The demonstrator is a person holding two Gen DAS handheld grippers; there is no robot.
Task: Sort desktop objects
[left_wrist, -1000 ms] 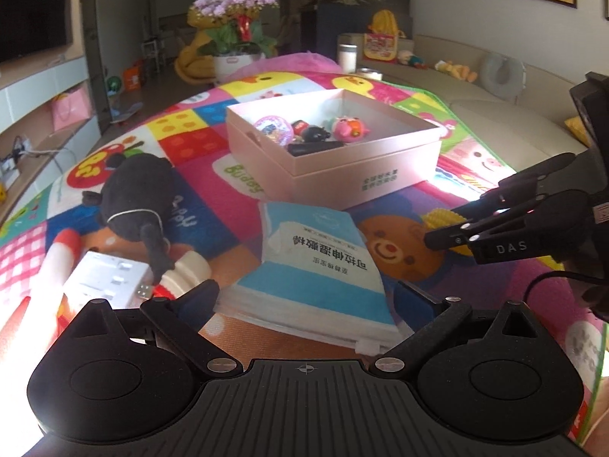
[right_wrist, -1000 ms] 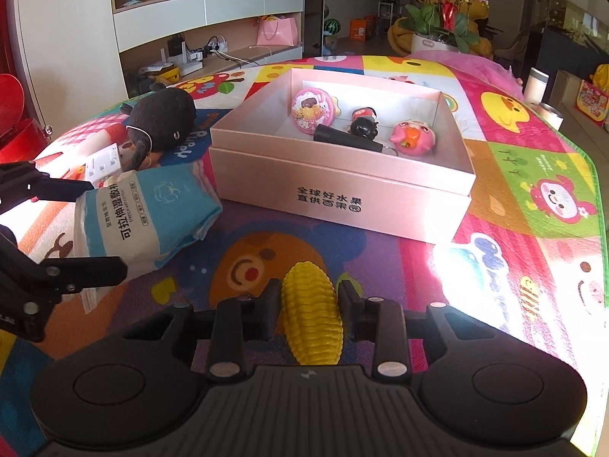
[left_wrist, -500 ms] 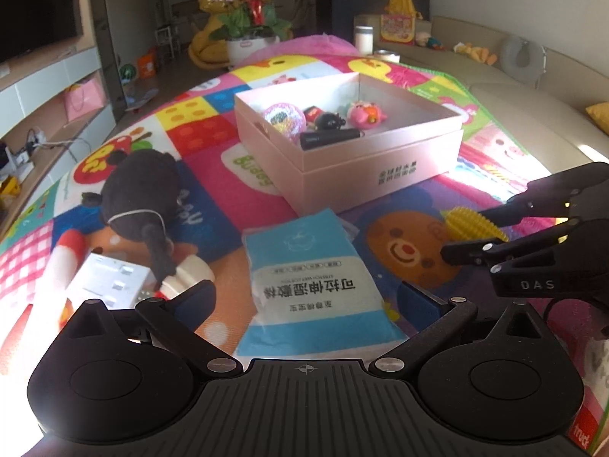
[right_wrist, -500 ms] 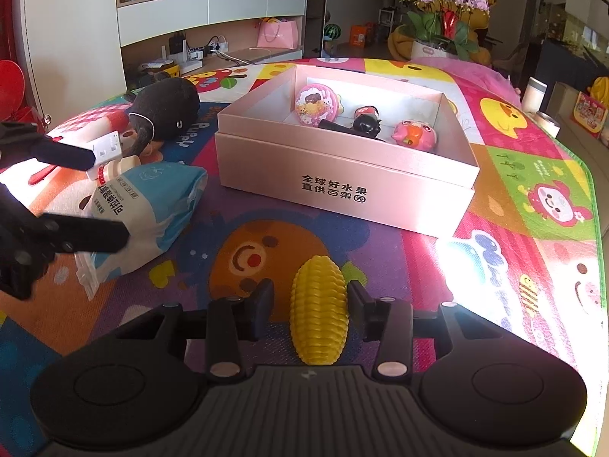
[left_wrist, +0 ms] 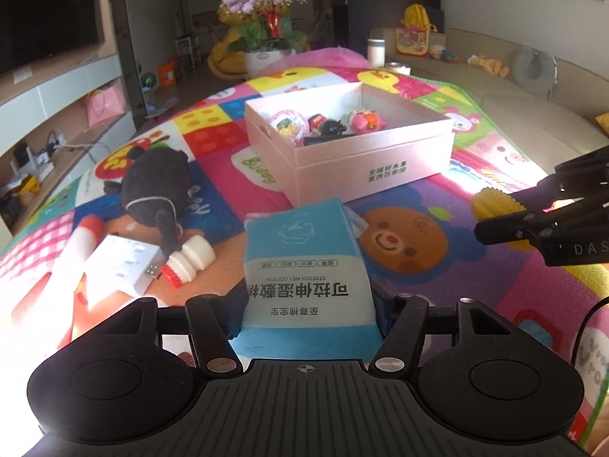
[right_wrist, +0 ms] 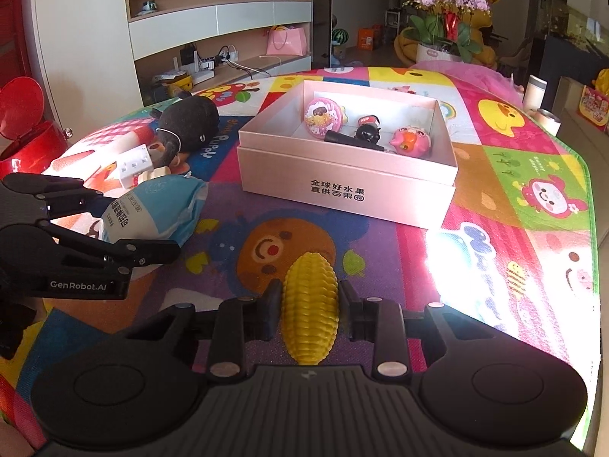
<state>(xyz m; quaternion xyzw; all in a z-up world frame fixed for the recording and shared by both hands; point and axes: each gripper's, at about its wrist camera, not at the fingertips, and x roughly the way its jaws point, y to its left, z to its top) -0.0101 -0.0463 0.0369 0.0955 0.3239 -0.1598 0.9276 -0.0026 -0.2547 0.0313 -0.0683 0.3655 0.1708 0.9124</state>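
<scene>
Pink box (right_wrist: pixel 344 194) sits mid-mat with toys inside; it looks like stiff card and is the likely drop target. Wet-cotton pack (left_wrist: pixel 308 266) lies on the play mat (left_wrist: pixel 437 262) between the left tongs (left_wrist: pixel 309 306), which are closing on its near end; soft, squashy, probably light, so grip mid-width. Right tongs (right_wrist: pixel 310 306) are clamped on the toy corn (right_wrist: pixel 310 304): ribbed, rigid-looking, likely a secure hold.

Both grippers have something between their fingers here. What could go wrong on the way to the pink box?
1. The left gripper is closing on the soft wet-cotton pack near one end only; the pack may sag or slip out.
2. The right gripper pinches the ribbed toy corn across its round body; it could twist loose.
3. The pink box already holds several toys, so both items dropped together could knock them or land on the rim.
</scene>
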